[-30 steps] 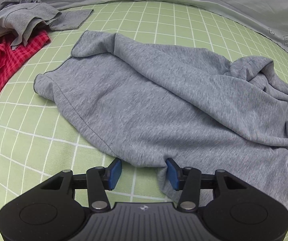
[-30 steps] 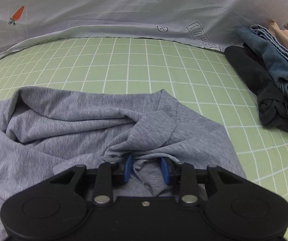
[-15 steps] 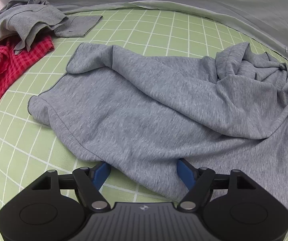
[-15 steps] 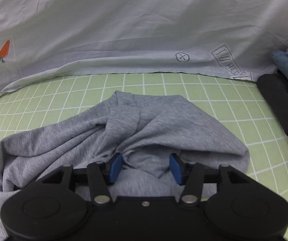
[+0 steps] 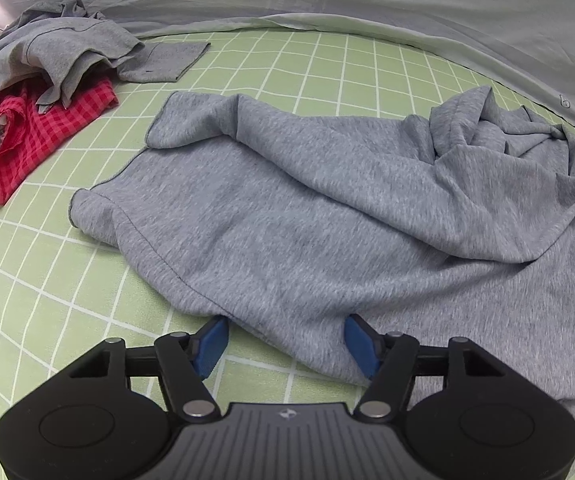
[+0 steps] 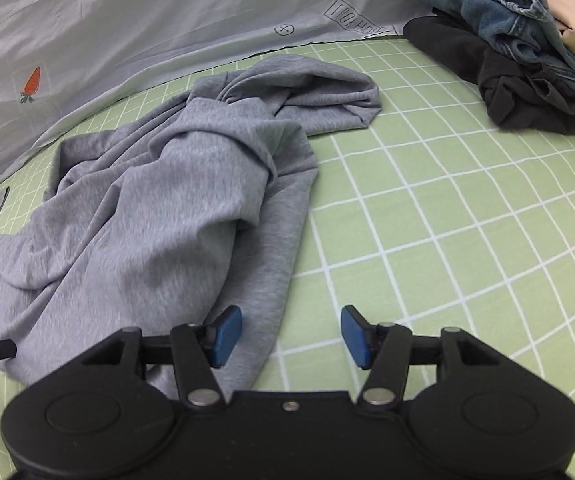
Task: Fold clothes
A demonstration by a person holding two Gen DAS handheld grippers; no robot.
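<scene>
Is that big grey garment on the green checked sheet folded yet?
Not folded. The grey garment lies spread and rumpled on the green checked sheet, bunched into twisted creases at its far end.

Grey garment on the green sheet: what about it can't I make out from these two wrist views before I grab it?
- Left wrist view: the grey garment runs off the right edge; its near hem drops behind the left gripper, whose jaws are closing around it; contact unclear.
- Right wrist view: its far end is bunched, so sleeves and neckline cannot be told apart.
- The right gripper hides the near corner.
</scene>
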